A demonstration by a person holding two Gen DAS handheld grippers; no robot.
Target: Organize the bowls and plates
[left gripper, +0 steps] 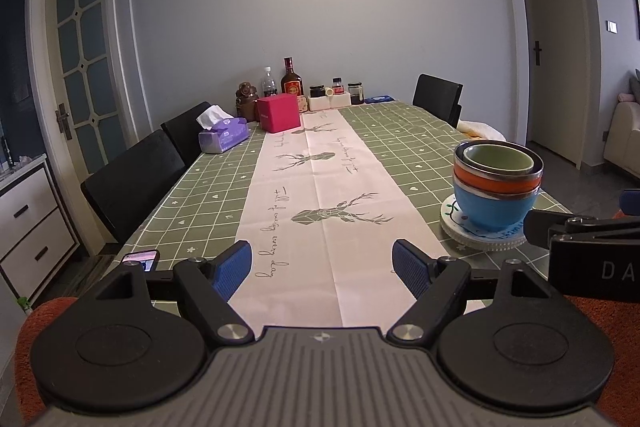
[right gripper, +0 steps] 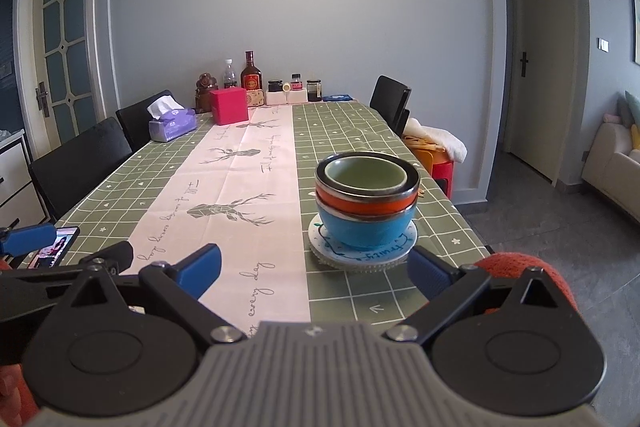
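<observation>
A stack of three bowls stands on a white plate (right gripper: 364, 255) near the table's right edge: a blue bowl (right gripper: 366, 229) at the bottom, an orange bowl (right gripper: 366, 204) in it, a green bowl (right gripper: 364, 174) on top. The stack also shows in the left wrist view (left gripper: 496, 183), on the plate (left gripper: 480, 235). My right gripper (right gripper: 316, 273) is open and empty just in front of the plate. My left gripper (left gripper: 322, 267) is open and empty over the pink runner, to the left of the stack.
A phone (right gripper: 54, 247) lies at the table's near left edge. A tissue box (left gripper: 223, 135), a pink box (left gripper: 279, 113), bottles and jars (left gripper: 292, 79) stand at the far end. Black chairs (left gripper: 132, 179) line the left side, one (left gripper: 438, 99) the far right.
</observation>
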